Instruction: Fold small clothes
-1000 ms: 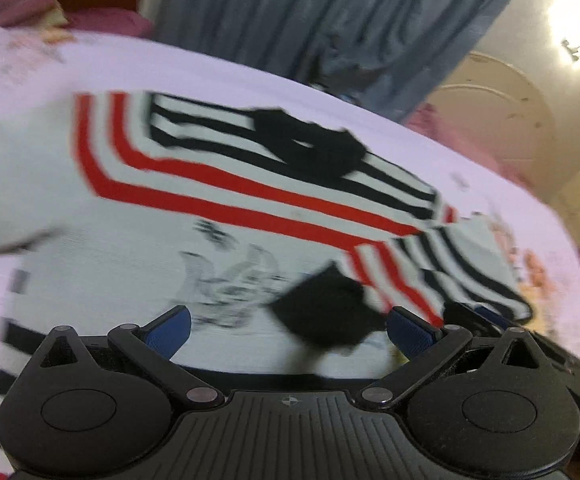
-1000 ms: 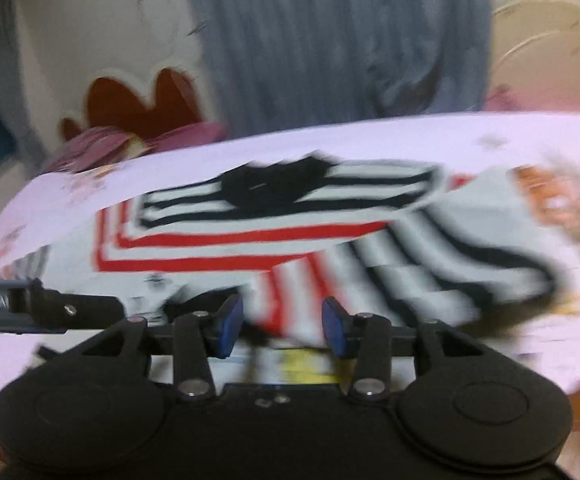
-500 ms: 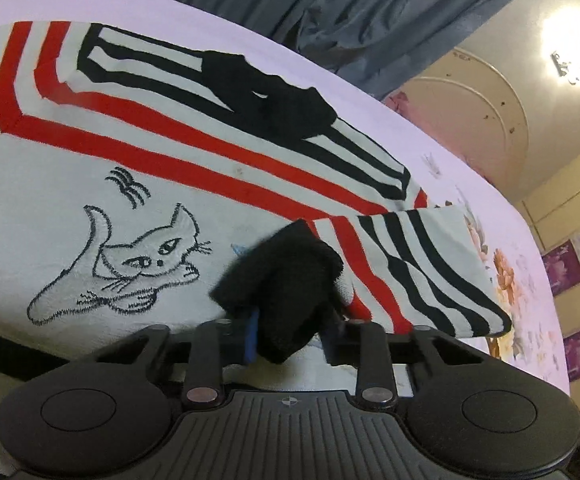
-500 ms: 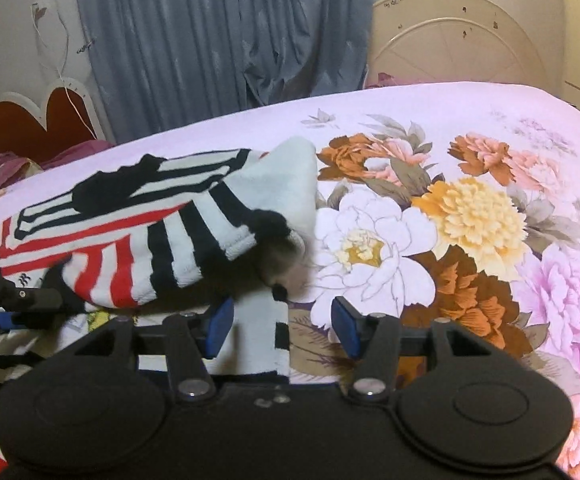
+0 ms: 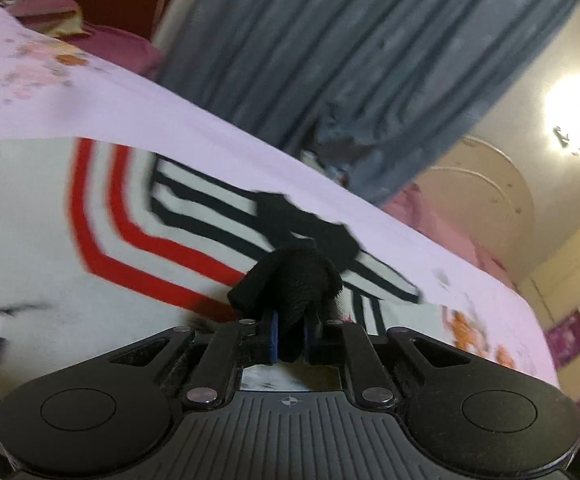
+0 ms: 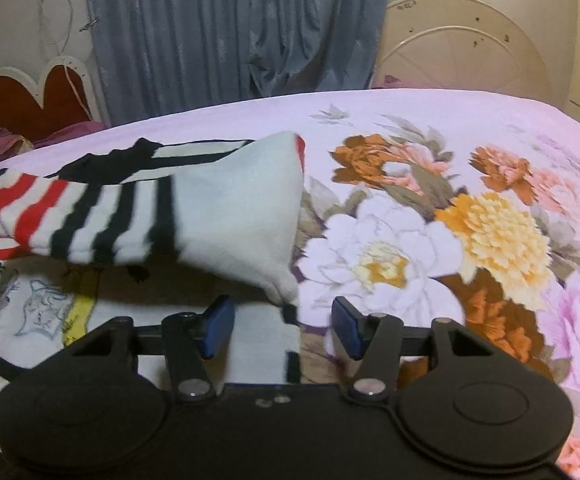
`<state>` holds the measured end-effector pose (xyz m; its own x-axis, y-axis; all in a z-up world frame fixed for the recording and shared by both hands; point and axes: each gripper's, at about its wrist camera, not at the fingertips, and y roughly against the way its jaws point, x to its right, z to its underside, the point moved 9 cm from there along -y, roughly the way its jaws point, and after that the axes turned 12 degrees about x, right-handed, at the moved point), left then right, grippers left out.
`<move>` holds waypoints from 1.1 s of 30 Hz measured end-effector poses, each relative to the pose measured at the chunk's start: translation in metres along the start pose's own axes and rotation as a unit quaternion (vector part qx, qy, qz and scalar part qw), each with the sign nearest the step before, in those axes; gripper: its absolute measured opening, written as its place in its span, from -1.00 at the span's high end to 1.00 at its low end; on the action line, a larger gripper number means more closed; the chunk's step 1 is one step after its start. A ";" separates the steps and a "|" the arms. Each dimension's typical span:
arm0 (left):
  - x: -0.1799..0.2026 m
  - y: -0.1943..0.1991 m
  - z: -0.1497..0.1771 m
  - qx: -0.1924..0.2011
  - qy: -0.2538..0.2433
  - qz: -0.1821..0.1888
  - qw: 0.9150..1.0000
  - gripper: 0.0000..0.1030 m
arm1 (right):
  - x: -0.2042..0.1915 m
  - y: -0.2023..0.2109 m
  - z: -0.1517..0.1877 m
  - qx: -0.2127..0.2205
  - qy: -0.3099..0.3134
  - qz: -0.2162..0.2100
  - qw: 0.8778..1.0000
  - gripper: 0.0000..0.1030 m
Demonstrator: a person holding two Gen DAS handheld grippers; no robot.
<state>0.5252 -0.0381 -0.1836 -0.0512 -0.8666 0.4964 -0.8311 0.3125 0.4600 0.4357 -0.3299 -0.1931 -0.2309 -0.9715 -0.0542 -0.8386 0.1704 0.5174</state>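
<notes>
A small white sweater (image 5: pixel 30 216) with red and black stripes and a black collar (image 5: pixel 309 232) lies on the bed. My left gripper (image 5: pixel 290 336) is shut on the black cuff (image 5: pixel 290 280) of the right sleeve and holds it lifted above the chest. In the right wrist view that sleeve (image 6: pixel 150 216) hangs raised across the sweater, striped red and black, and its white shoulder part (image 6: pixel 246 216) sags. My right gripper (image 6: pixel 282 324) is open and empty, just over the sweater's side edge (image 6: pixel 266 344).
The bed has a pink floral sheet (image 6: pixel 429 240). A grey curtain (image 6: pixel 230 32) hangs behind the bed. A red heart-shaped headboard (image 6: pixel 38 100) and pink pillows (image 5: pixel 42 12) are at the far left.
My left gripper closed on the black cuff and lifted the sleeve up and across the sweater. My right gripper moved back slightly along the sweater's side edge, staying open.
</notes>
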 end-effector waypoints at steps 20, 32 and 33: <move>-0.047 0.010 0.021 -0.047 -0.028 -0.065 0.996 -0.51 | 0.005 0.007 -0.008 -0.005 -0.057 -0.016 0.998 0.38; -0.001 -0.040 0.052 -0.084 -0.063 -0.018 0.994 -0.50 | 0.007 0.013 -0.023 -0.001 -0.042 -0.029 0.999 0.21; 0.000 -0.038 0.051 -0.072 -0.075 -0.012 0.995 -0.50 | 0.012 0.016 -0.022 -0.003 -0.049 -0.028 0.998 0.21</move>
<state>0.5289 -0.0701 -0.2387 -0.1234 -0.9189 0.3746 -0.7461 0.3348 0.5755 0.4307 -0.3429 -0.1667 -0.2311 -0.9587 -0.1655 -0.8489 0.1156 0.5157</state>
